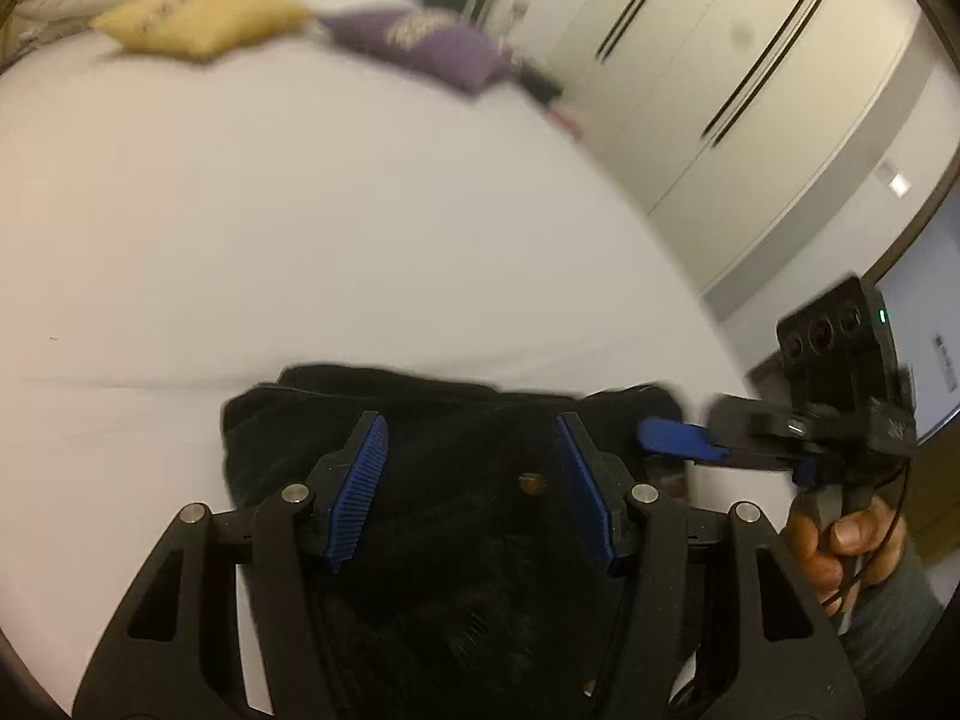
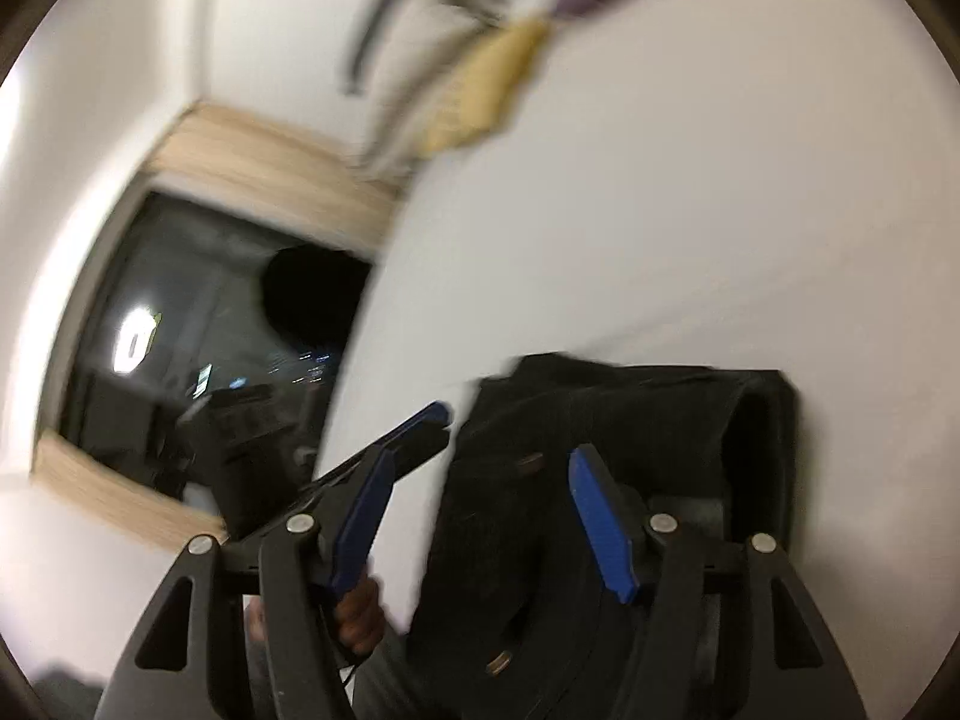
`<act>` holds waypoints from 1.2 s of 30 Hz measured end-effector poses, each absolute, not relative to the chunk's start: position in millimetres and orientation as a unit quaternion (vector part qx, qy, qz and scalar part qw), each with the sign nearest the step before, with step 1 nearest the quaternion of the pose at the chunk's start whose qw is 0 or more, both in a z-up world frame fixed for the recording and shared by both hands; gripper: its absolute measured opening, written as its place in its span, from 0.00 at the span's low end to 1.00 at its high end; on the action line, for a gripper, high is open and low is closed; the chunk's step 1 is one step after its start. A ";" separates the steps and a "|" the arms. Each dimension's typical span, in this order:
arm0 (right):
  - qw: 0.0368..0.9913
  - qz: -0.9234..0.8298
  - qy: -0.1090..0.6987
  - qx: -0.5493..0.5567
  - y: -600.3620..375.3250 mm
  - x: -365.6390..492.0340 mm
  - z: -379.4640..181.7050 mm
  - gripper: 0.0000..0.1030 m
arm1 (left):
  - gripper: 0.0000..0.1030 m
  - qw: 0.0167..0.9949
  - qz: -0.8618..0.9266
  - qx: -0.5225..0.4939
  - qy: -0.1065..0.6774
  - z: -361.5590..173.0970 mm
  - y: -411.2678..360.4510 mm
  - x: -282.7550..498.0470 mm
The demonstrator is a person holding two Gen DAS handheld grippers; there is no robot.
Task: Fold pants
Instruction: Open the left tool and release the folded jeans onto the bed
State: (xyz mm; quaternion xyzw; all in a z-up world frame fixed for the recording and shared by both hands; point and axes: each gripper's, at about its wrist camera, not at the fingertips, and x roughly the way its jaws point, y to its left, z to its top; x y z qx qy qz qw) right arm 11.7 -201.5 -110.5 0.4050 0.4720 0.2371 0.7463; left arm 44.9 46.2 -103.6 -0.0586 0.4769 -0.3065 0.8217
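Note:
The black pants (image 1: pixel 468 420) lie as a folded bundle on the white bed (image 1: pixel 300 210); a brass button shows on the cloth. My left gripper (image 1: pixel 474 474) hovers over the bundle with its blue pads (image 1: pixel 366 480) standing apart and nothing pinched between them. My right gripper (image 1: pixel 660 435) reaches in from the right, a hand (image 1: pixel 840 546) holding it, its blue tip at the bundle's right edge. In the right wrist view the pants (image 2: pixel 630 420) lie under the right gripper (image 2: pixel 480 510), which is open. The left gripper (image 2: pixel 438 417) comes in from the left by the cloth's edge.
A yellow pillow (image 1: pixel 198 21) and a purple pillow (image 1: pixel 420 42) lie at the far end of the bed, with white pillows behind. White wardrobe doors (image 1: pixel 720 90) stand to the right. A dark window (image 2: pixel 210 330) with a wooden frame is beyond the bed's other side.

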 end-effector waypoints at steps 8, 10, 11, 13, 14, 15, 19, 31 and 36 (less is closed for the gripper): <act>0.745 0.191 0.457 0.446 -243.0 -25.0 -143.6 0.31 | 0.54 0.819 -0.304 -0.092 0.479 -136.3 64.2 43.3; 0.747 0.206 0.432 0.462 -247.5 -37.6 -128.0 0.54 | 0.54 0.830 -0.311 -0.094 0.453 -116.6 72.5 25.2; 0.749 0.221 0.417 0.466 -242.8 -42.4 -121.3 0.57 | 0.54 0.832 -0.317 -0.097 0.445 -111.5 75.7 16.5; 0.751 0.263 0.390 0.463 -228.4 -59.5 -102.3 0.66 | 0.54 0.835 -0.324 -0.104 0.433 -104.1 83.5 -8.1; 0.748 0.285 0.387 0.458 -216.9 -67.9 -99.4 0.69 | 0.54 0.836 -0.326 -0.102 0.430 -105.0 85.4 -16.6; 0.745 0.299 0.396 0.446 -204.5 -76.0 -102.8 0.72 | 0.54 0.839 -0.316 -0.092 0.433 -112.8 86.7 -27.0; 0.725 0.260 0.449 0.453 -194.5 -89.5 -156.4 0.54 | 0.54 0.837 -0.311 -0.096 0.440 -153.1 90.1 -39.1; 0.766 0.280 0.372 0.443 -190.6 -108.1 -96.1 0.82 | 0.73 0.880 -0.240 -0.033 0.408 -118.6 93.5 -98.1; 0.746 0.264 0.452 0.411 -170.3 -89.0 -142.8 0.70 | 0.77 0.867 -0.203 0.002 0.455 -138.8 94.5 -103.5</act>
